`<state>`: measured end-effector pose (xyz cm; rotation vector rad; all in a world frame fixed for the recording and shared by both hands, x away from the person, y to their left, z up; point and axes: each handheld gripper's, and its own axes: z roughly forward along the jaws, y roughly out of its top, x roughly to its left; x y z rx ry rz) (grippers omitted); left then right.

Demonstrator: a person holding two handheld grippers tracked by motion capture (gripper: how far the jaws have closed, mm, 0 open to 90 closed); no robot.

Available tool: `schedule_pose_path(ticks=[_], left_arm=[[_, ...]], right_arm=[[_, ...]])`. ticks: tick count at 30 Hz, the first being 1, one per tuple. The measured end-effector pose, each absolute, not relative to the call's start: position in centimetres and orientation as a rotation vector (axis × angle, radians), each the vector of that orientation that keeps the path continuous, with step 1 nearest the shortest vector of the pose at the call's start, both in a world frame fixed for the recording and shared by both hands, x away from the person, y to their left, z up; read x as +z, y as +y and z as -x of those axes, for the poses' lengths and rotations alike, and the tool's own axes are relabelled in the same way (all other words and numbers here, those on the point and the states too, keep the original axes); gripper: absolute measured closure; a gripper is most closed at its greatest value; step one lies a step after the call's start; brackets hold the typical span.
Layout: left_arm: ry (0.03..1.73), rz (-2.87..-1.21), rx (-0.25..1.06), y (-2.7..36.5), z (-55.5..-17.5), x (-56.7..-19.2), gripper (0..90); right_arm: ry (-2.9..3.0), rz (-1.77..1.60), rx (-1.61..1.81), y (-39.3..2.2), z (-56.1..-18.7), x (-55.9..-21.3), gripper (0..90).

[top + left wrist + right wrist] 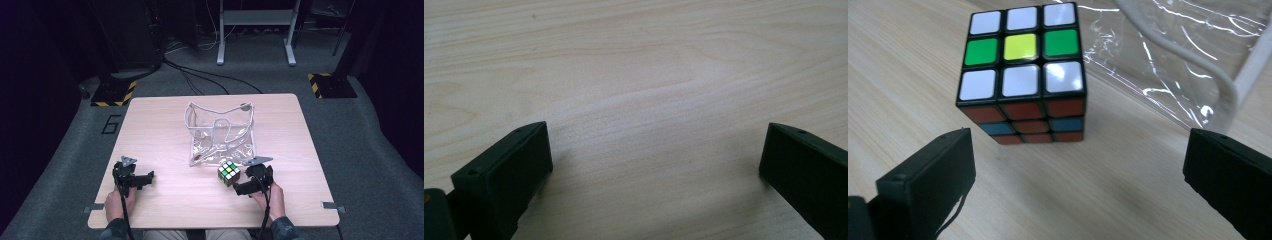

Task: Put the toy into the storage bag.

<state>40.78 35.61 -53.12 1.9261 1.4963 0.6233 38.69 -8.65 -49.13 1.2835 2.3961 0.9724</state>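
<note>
A: Where was the puzzle cube (1022, 75)?
B: On the table (165, 135), near the middle, touching or just beside the near edge of the clear plastic pouch (220, 134). Just left of the right gripper (241, 187).

A: And the claws?
B: Right gripper's jaws spread wide, holding nothing, cube just ahead of them. Left gripper (146, 179) spread too, over bare wood at the near left.

A: What could have gone wrong?
B: Probably a push instead of a grip: cube stood nearer the left jaw, so might have slid or turned. Could also have pinched the pouch's white trim (1193, 65) lying just beside it.

A: Any writing?
B: No brand legible. Only a "6" marked on the floor (111, 123), far left.
</note>
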Motion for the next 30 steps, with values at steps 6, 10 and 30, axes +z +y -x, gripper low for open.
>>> schedule_pose_path(ticks=[6,10,30], left_arm=[[1.501,-1.912,0.625,35.5,-40.8,-53.2,0.3],[1.500,-1.913,0.624,35.5,-40.8,-53.2,0.3],[1.503,-1.915,0.624,35.5,-40.8,-53.1,0.3]], right_arm=[[2.422,-1.244,0.949,-7.1,-39.1,-49.2,0.0],[2.441,-1.227,0.934,-6.2,-39.5,-49.3,0.0],[2.475,-1.189,0.888,-4.3,-41.2,-50.2,0.1]])
